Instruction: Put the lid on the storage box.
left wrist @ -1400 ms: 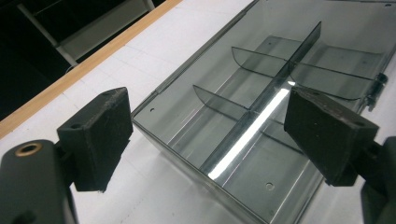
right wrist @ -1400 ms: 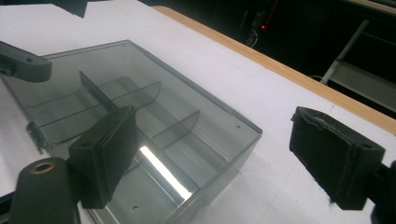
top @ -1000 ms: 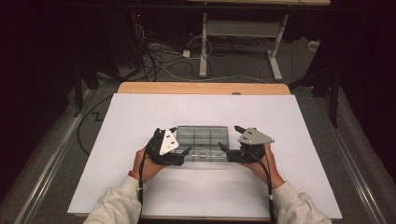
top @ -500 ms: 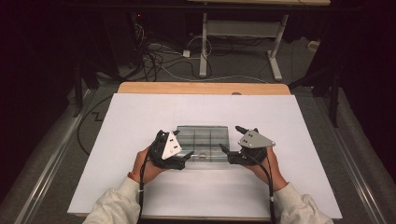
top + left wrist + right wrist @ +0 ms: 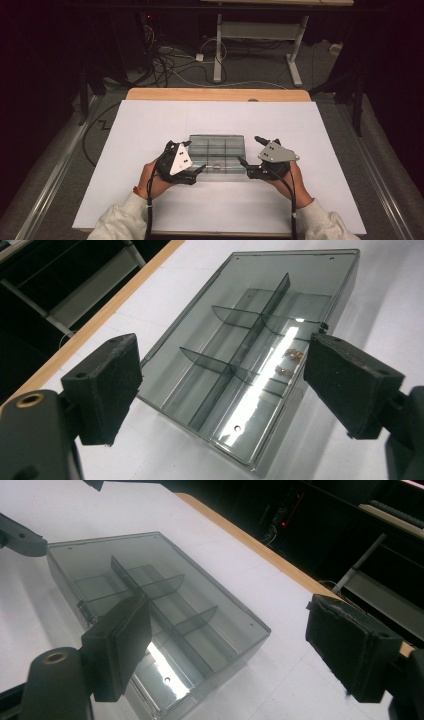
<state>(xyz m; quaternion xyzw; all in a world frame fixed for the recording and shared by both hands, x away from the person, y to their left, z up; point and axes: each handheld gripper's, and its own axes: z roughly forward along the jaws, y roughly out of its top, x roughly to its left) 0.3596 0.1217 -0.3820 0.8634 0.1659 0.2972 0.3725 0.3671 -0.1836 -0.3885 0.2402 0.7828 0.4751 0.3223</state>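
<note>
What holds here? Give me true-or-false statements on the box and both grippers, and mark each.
1. The box is clear, with dividers inside. True.
2. The left gripper is shut on the box. False: its jaws stand open, holding nothing.
3. The right gripper is open. True.
4. The box stands on bare wood. False: it lies on the white sheet.
5. Small brownish bits lie in one compartment. True.

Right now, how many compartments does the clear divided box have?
6. The box has one long divider with two cross dividers, giving three compartments on each side. Small brownish bits lie in the side near the left gripper's right-hand jaw.
</note>
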